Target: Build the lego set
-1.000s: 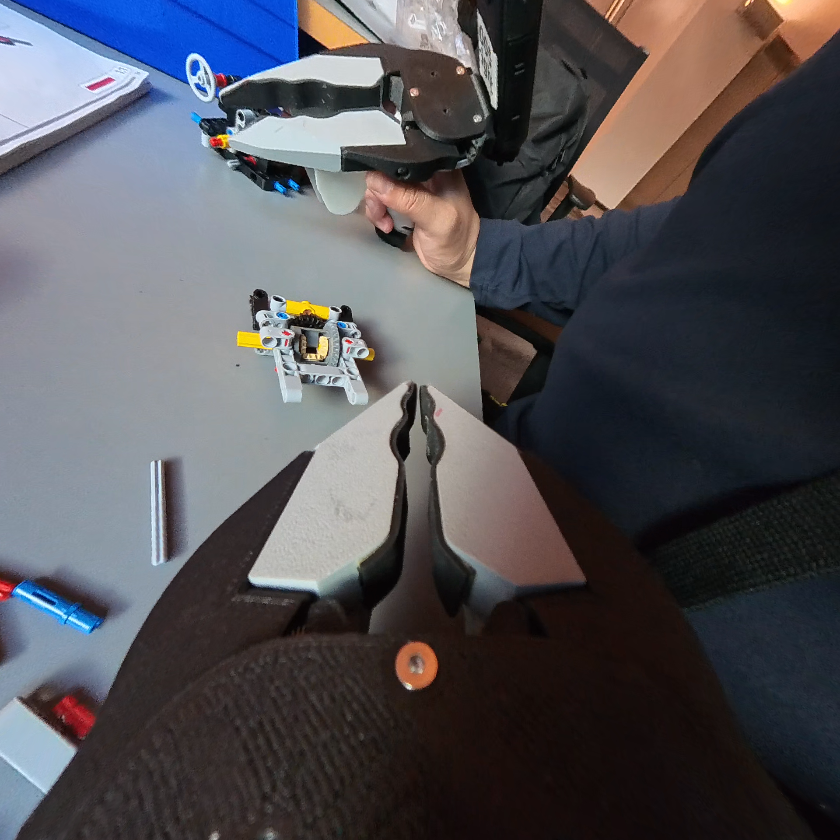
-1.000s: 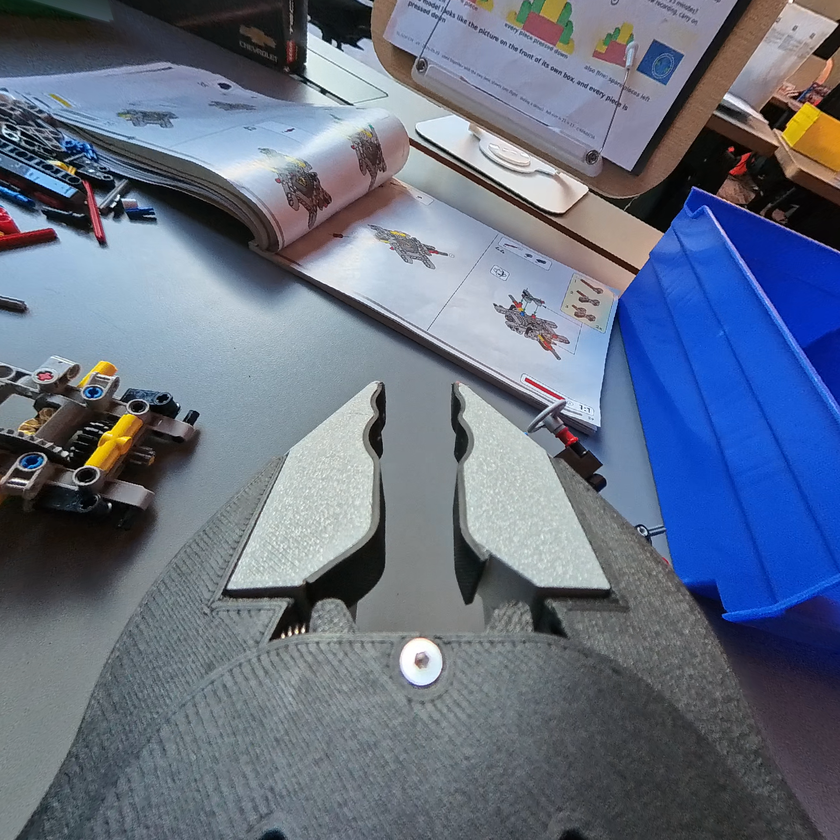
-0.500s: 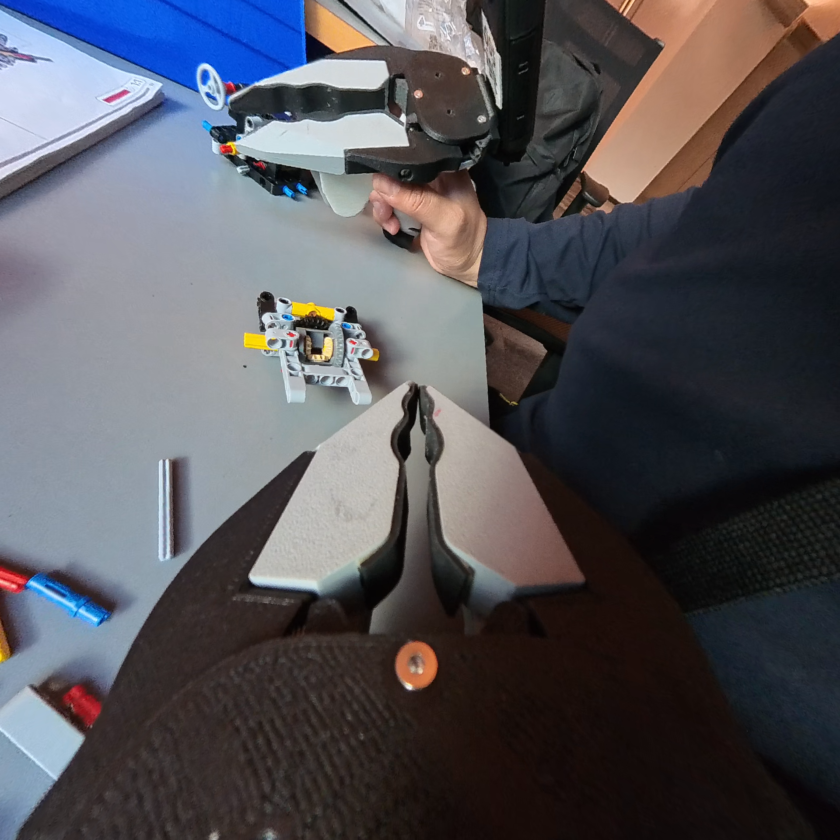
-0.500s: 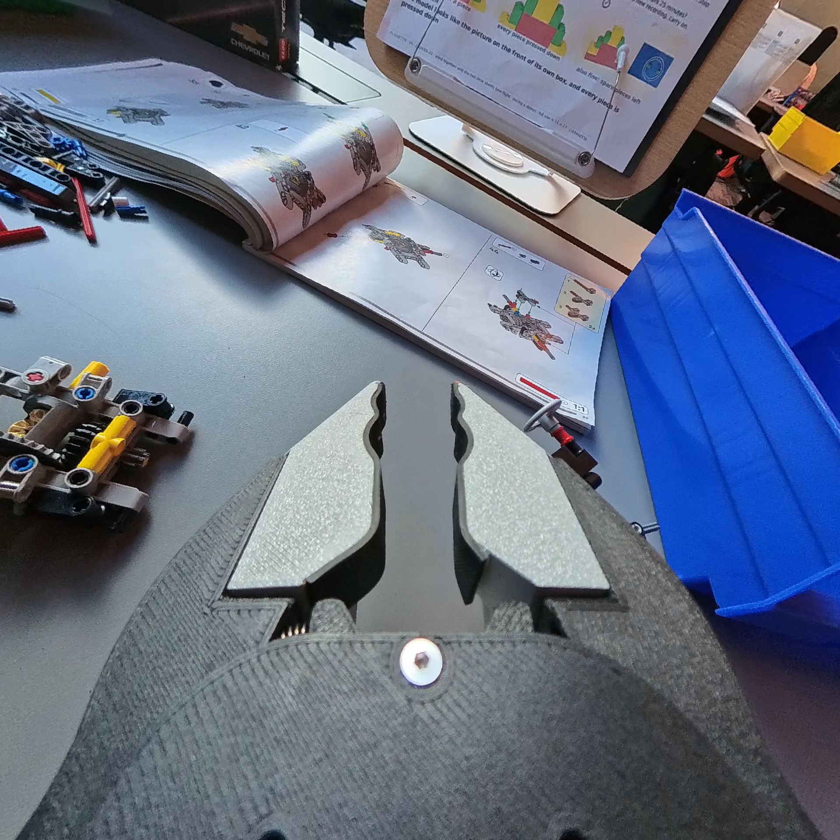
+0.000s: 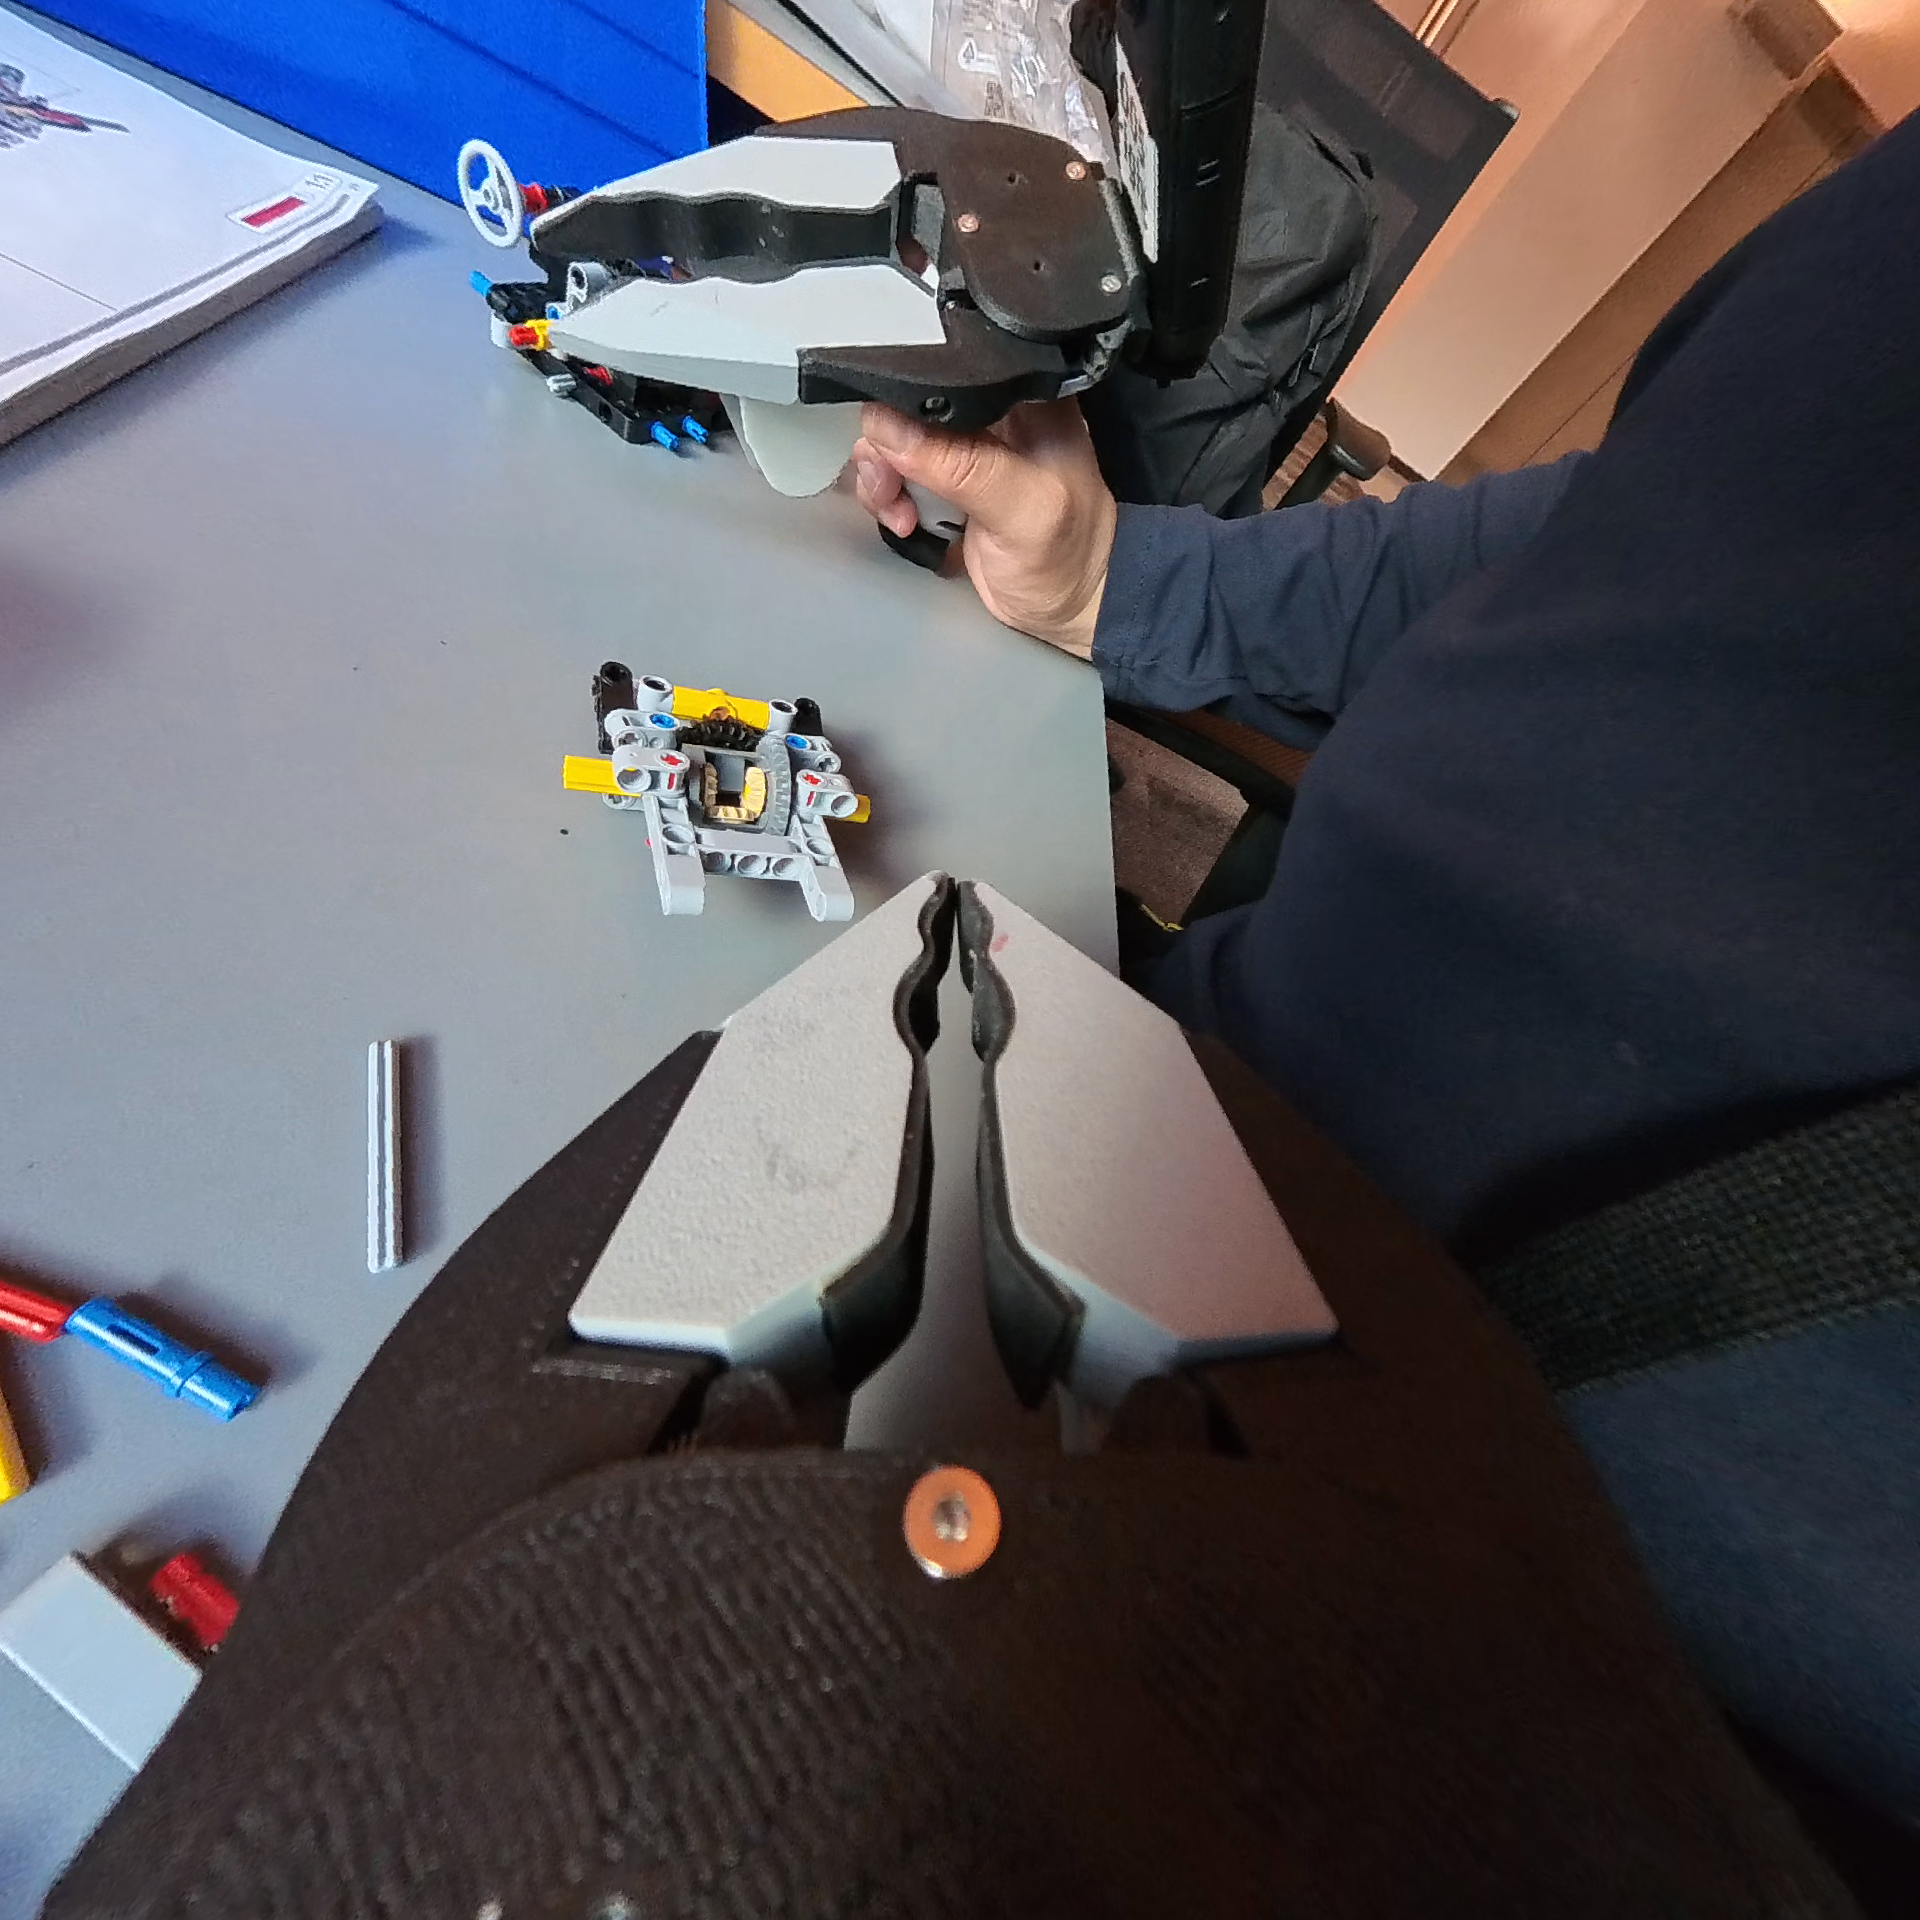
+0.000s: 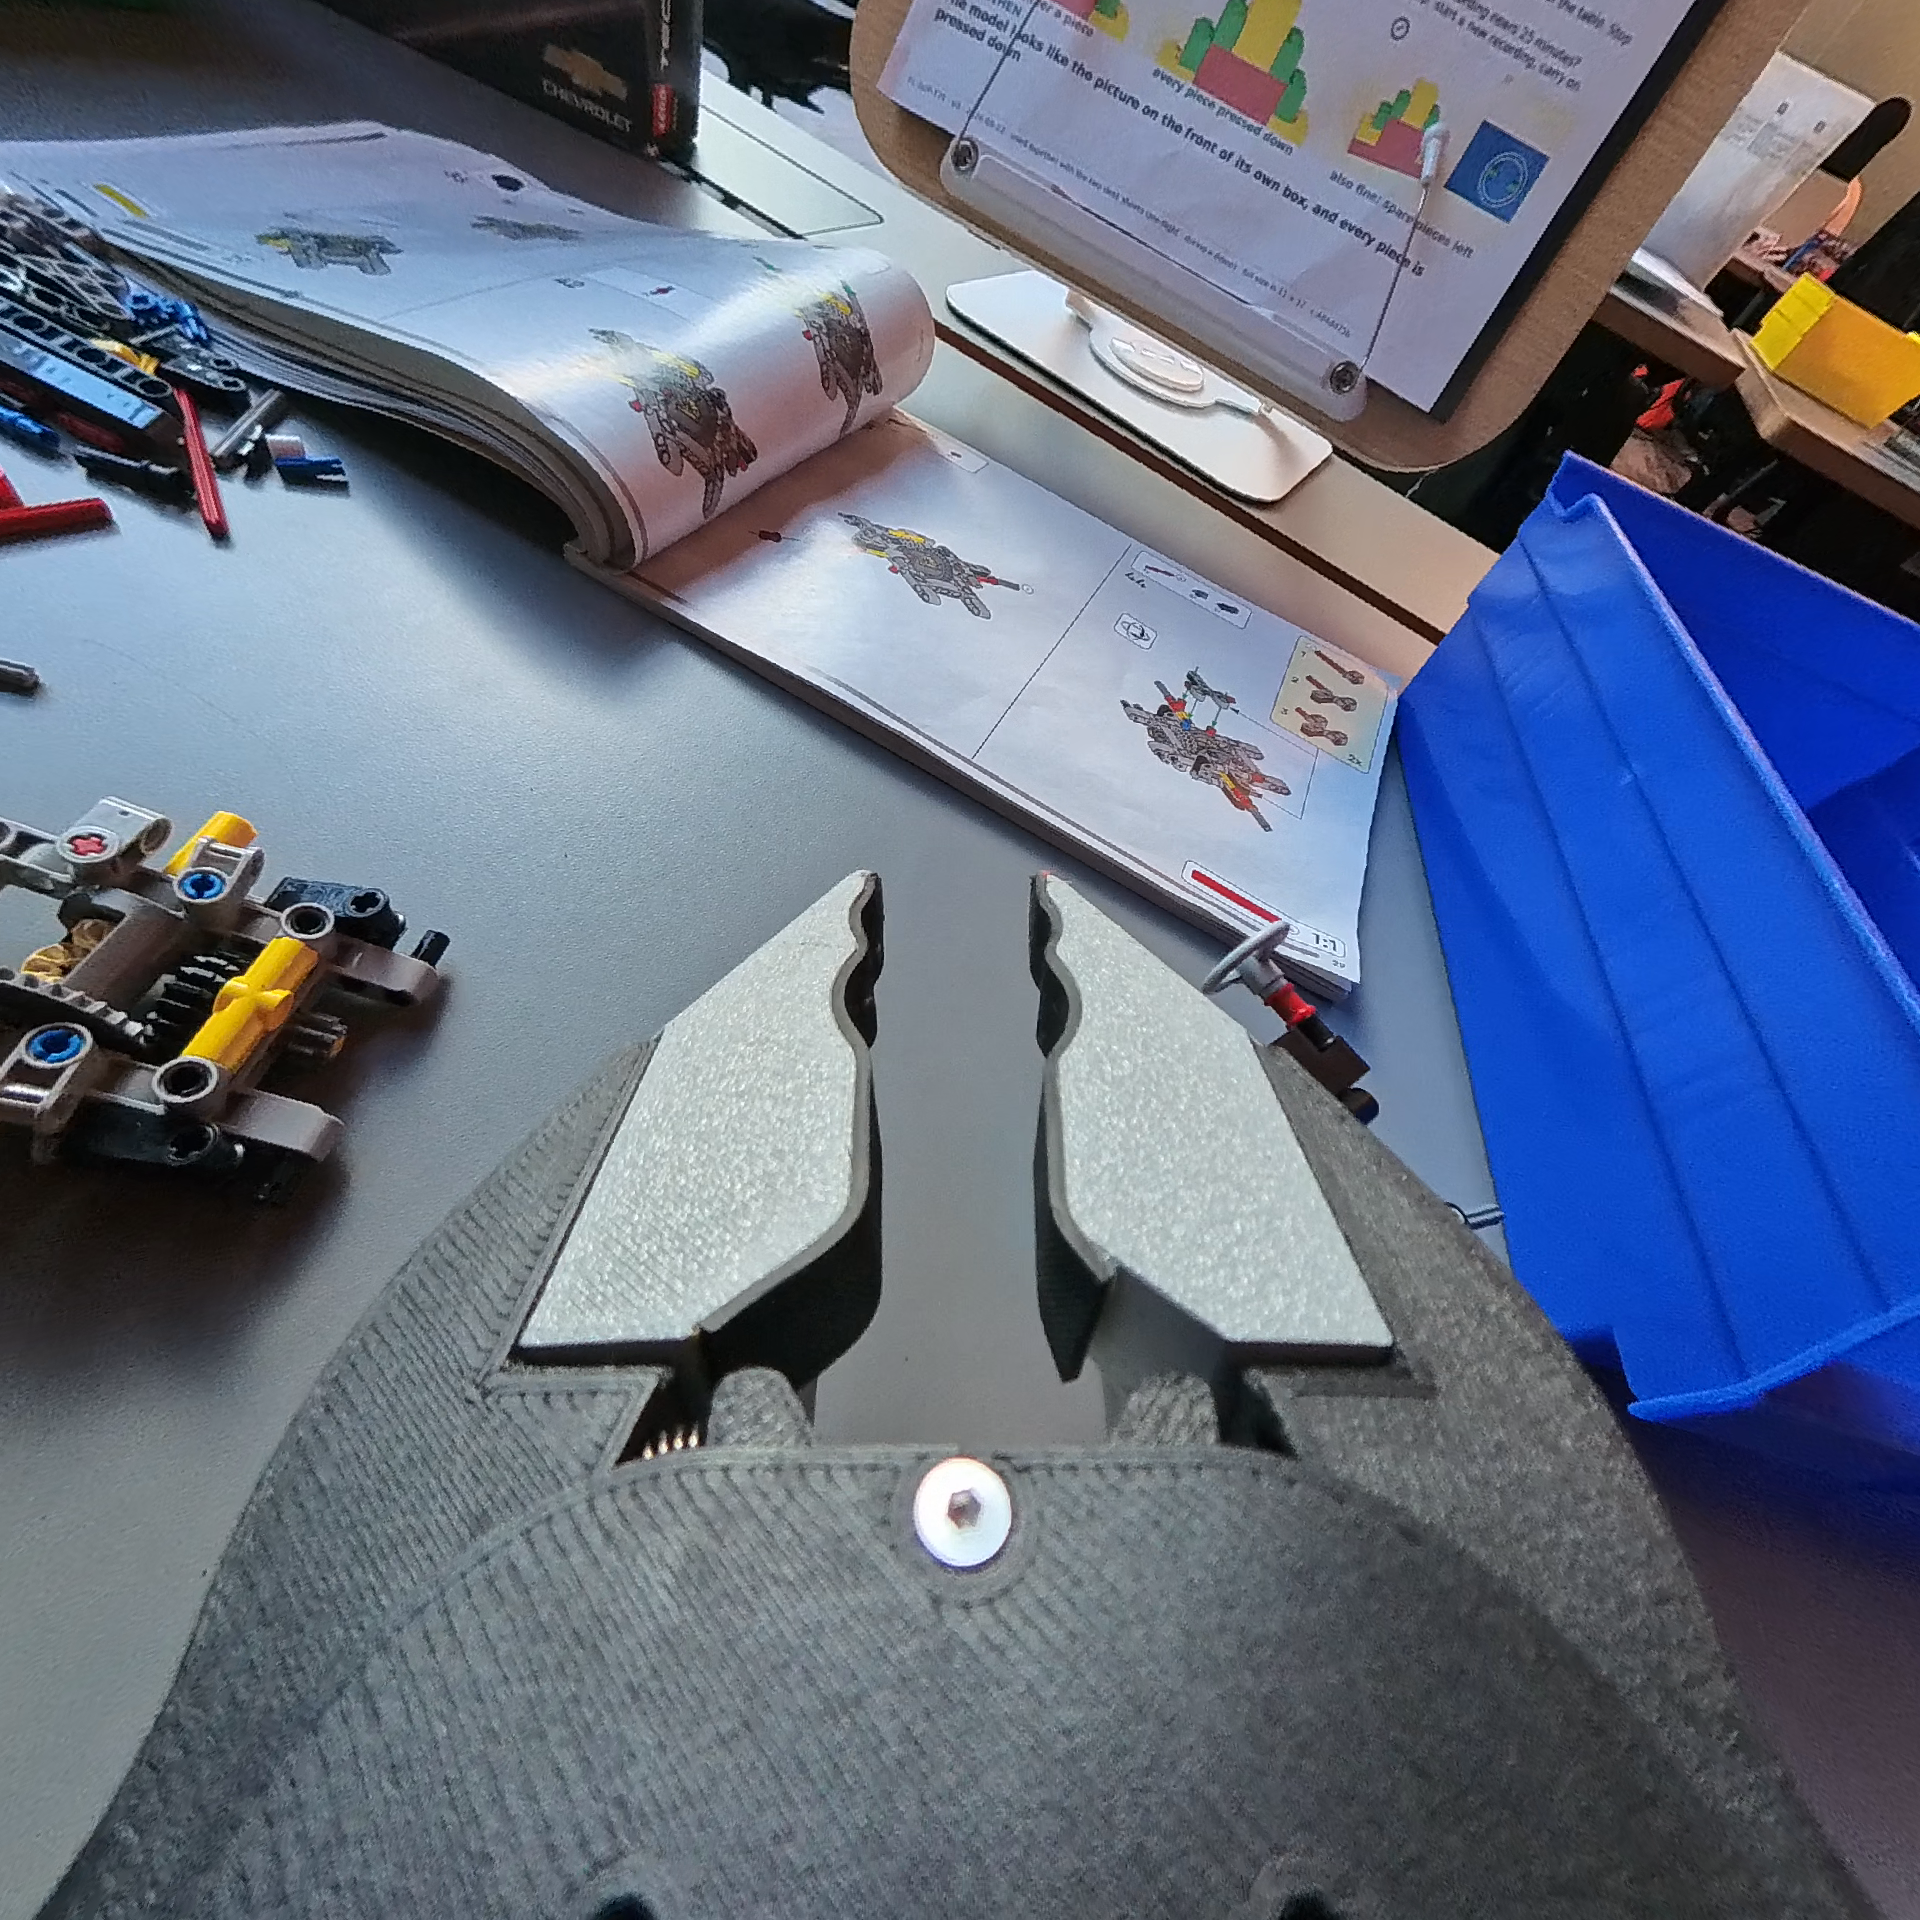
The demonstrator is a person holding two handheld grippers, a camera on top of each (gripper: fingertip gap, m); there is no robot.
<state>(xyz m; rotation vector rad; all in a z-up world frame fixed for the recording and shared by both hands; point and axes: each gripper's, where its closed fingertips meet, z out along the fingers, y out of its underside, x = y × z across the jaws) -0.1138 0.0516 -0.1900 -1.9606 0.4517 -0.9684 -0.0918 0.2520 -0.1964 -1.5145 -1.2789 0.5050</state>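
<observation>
My left gripper (image 5: pixel 951 902) is clenched, its two tips meeting on nothing, and it hangs over the near corner of the grey table (image 5: pixel 260 644). Nearest to it, just beyond the tips and slightly to their left, lies a small grey and yellow gear assembly (image 5: pixel 722 795) flat on the table, not touched by the gripper. To the left of that assembly, well apart, a light grey axle (image 5: pixel 384 1153) lies alone, and farther left again are a blue connector (image 5: pixel 156 1356) and a red pin (image 5: pixel 192 1595).

My right gripper (image 6: pixel 956 899) is released, with bare table showing between its fingers, and it grasps nothing. It hovers beyond the gear assembly, just above a second, darker assembly with a small grey steering wheel (image 5: pixel 488 192) on a red shaft; that wheel pokes out just past my right finger. From the right wrist, the gear assembly sits off to the left of the gripper. Beyond it lies an open instruction booklet (image 6: pixel 935 623), with a blue bin (image 6: pixel 1662 935) at the booklet's right and loose pieces (image 6: pixel 125 353) at its left. My hand (image 5: pixel 997 509) and dark blue sleeve (image 5: pixel 1247 603) rest at the table edge.
</observation>
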